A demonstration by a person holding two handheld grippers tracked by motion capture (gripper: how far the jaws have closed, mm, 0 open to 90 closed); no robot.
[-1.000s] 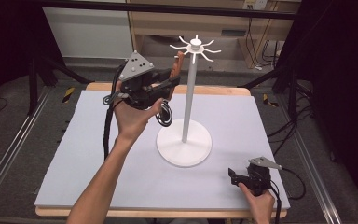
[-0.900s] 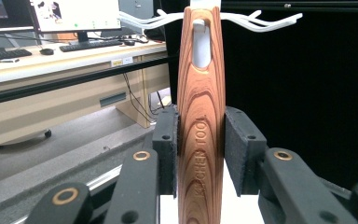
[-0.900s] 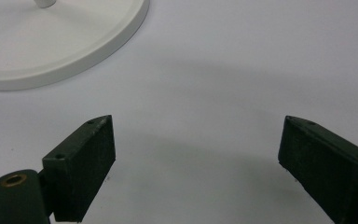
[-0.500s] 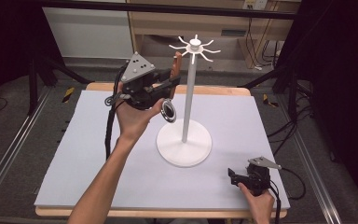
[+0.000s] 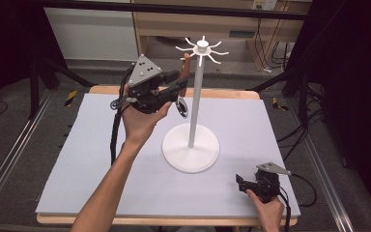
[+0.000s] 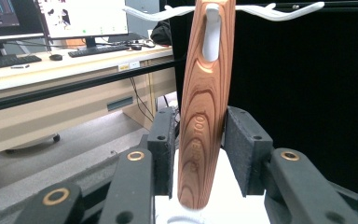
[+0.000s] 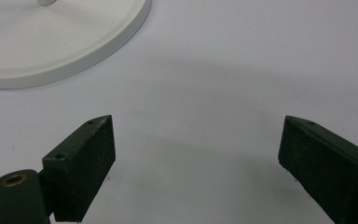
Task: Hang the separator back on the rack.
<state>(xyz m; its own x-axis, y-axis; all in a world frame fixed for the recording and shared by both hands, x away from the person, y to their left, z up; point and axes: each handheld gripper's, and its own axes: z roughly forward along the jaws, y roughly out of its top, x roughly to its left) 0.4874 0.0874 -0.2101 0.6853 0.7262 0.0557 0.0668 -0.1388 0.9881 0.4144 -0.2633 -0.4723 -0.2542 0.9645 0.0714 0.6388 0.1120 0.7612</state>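
Left gripper (image 5: 182, 86) at the white stand's (image 5: 191, 153) hooks

Its jaws flanked the wooden handle (image 6: 204, 107), seemingly hung on a hook at 12 o'clock; contact unclear. Right gripper (image 5: 240, 184) rested spread at the stand's 4 o'clock

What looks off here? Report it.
Nothing spilled or damaged. The wooden handle hangs slightly tilted from a hook of the white stand, between the left tool's jaws.
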